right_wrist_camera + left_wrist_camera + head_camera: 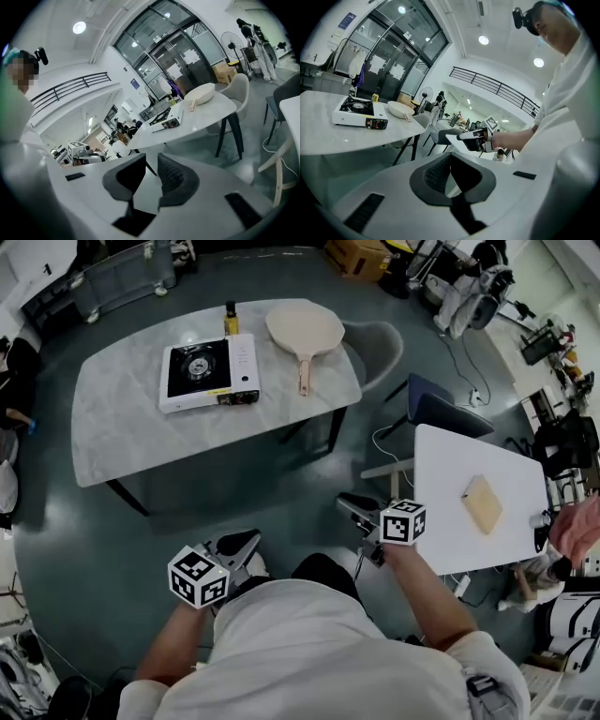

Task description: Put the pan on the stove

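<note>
Both empty: left claw [451, 158] tips together, right claw [152, 168] slightly apart; stove [208, 373] label too small to read, pan [305, 331] beside it.

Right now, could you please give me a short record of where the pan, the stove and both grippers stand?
pan: on the marble table, beside the stove, handle toward the near edge
stove: on the same table, burner bare
bottle: yellow, just behind the stove
left gripper: jaws together, nothing held, short of the table
right gripper: jaws slightly apart, nothing between them, short of the table
task status: pan not yet picked up
</note>
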`<state>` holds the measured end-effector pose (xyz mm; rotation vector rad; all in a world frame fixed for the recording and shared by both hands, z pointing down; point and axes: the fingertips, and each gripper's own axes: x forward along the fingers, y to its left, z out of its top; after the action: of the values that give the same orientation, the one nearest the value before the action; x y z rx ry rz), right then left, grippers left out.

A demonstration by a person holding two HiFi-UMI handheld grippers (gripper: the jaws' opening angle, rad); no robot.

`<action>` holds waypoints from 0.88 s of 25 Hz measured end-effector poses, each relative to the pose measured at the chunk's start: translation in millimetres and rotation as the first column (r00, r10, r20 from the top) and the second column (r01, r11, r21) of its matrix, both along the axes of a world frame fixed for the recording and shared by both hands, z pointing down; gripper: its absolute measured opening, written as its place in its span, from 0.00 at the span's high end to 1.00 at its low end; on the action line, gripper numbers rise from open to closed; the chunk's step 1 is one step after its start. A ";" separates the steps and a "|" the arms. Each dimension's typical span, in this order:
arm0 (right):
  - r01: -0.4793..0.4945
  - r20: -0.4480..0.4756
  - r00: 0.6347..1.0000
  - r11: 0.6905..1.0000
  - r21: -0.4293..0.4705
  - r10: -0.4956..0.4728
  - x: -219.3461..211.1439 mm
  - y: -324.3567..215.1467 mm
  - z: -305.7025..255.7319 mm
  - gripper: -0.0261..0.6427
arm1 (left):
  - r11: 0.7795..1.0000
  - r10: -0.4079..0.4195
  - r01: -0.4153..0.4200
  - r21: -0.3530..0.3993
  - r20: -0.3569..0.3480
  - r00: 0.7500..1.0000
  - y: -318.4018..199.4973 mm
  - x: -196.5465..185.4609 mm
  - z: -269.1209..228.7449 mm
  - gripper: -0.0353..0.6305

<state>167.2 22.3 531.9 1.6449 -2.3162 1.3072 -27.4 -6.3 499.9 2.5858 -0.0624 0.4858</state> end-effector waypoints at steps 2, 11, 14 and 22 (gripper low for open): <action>-0.012 0.008 1.000 1.000 -0.012 0.012 11.2 -22.9 1.7 0.82 | 1.000 0.010 -0.010 -0.003 -0.018 1.000 -17.0 7.0 -1.9 0.92; -0.004 0.159 0.987 1.000 -0.007 0.005 57.6 -133.2 22.5 0.72 | 0.998 -0.057 0.057 0.001 -0.001 0.998 -93.9 38.5 9.2 0.92; -0.021 0.237 0.971 1.000 -0.012 0.023 95.2 -179.0 30.9 0.71 | 0.993 -0.116 0.116 0.028 0.025 0.993 -129.5 63.2 0.9 0.92; 0.026 0.424 0.906 0.997 -0.078 0.009 166.1 -285.7 80.9 0.62 | 0.970 -0.233 0.226 0.084 0.072 0.970 -196.1 116.1 -14.8 0.92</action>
<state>333.3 -263.4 612.8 1.4377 -2.4342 1.8944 88.7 -202.5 485.1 2.5871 -0.4111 0.5104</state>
